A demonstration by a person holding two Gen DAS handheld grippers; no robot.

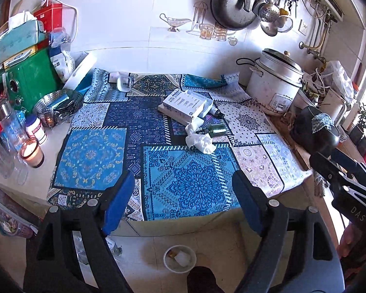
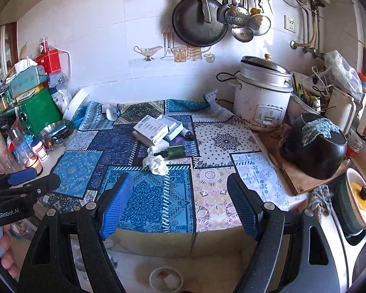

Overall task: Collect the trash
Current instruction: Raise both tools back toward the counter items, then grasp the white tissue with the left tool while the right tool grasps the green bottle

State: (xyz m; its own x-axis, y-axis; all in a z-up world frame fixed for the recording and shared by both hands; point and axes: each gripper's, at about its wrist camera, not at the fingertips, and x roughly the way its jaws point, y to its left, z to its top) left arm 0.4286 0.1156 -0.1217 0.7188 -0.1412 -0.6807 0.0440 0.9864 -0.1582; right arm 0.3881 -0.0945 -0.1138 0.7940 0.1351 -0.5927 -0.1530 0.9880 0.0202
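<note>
A crumpled white tissue lies mid-counter on the blue patterned cloth. Beside it lies a dark green bottle, a white carton and an open white box tray. A small white bin holding scraps stands on the floor below the counter edge. My left gripper is open and empty, held back from the counter's front edge. My right gripper is open and empty, over the front edge.
A rice cooker and a black bowl on a wooden board stand at the right. A green box, jars and a lit candle crowd the left. Pans hang on the wall.
</note>
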